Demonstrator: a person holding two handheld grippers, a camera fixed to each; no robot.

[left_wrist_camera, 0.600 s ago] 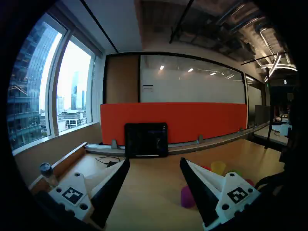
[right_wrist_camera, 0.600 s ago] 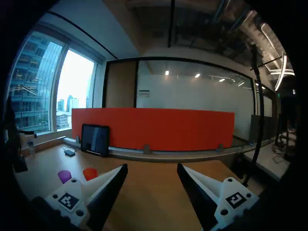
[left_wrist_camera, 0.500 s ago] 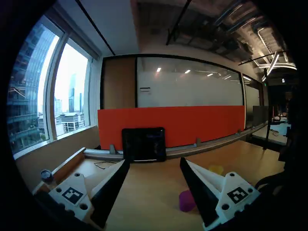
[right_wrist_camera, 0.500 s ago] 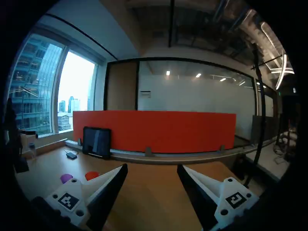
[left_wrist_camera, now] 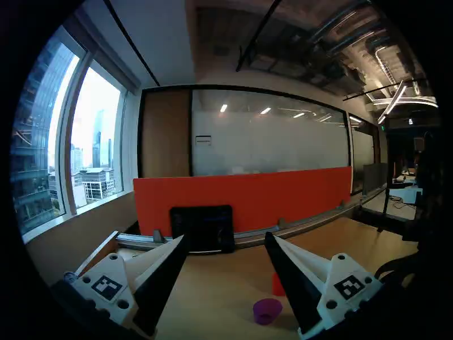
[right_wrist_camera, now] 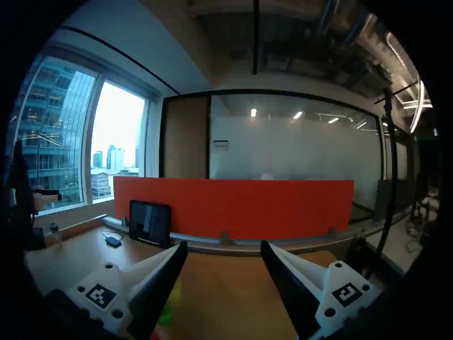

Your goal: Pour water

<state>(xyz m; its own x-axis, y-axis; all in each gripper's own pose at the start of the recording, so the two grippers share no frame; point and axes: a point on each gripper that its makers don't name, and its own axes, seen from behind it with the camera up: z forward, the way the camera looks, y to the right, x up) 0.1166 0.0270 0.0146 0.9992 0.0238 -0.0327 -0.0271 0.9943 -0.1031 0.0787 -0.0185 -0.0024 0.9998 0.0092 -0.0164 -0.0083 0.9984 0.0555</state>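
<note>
Left gripper (left_wrist_camera: 224, 237) is spread wide and empty above the counter (left_wrist_camera: 226, 283). A purple cup (left_wrist_camera: 267, 310) stands upright beside one finger, with a red cup (left_wrist_camera: 277, 285) just beyond it. Right gripper (right_wrist_camera: 223, 243) is also wide and empty. A bottle (right_wrist_camera: 54, 231) stands near the counter's left edge.

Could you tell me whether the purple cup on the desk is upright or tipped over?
Upright: the purple cup stands on its base, open rim facing up.
</note>
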